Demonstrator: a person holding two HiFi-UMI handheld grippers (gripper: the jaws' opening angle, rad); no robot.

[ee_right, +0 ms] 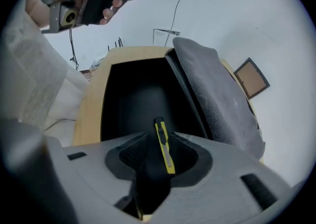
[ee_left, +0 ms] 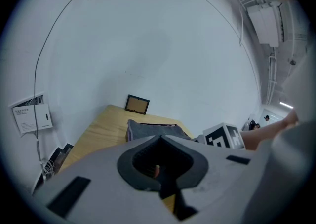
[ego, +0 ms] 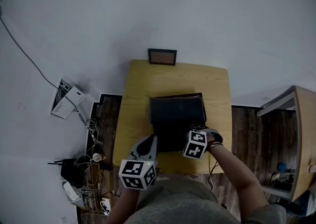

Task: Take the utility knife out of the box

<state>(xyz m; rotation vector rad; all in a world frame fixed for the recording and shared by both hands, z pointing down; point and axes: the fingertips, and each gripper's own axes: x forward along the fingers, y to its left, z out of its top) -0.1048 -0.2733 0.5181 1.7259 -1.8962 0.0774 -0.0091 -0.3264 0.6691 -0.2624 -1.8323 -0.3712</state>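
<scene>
- Right hand-held gripper (ee_right: 158, 139) closed tight on the utility knife (ee_right: 166, 155), a yellow one with a black end, gripped around the middle of its body.
- Knife pointing toward 12 o'clock in the right gripper view, black tip over the dark inside of the box (ee_right: 133, 99); touching the bottom or not, impossible to tell.
- Box open, standing on the wooden desk (ego: 138, 99); grey lid (ee_right: 217, 94) raised, at 2 o'clock of the knife in the right gripper view.
- In the head view, right hand-held gripper at the 5 o'clock corner of the box.
- Left hand-held gripper (ego: 149, 144) at 7 o'clock of the box, over the near edge of the desk, jaws fully together with nothing gripped.
- Small picture frame (ego: 162, 56) at 12 o'clock of the box, at the far edge of the desk, against the white wall (ego: 197, 11).
- Cables and small devices (ego: 81, 168) on the floor (ego: 106, 119), at 8 o'clock of the desk.
</scene>
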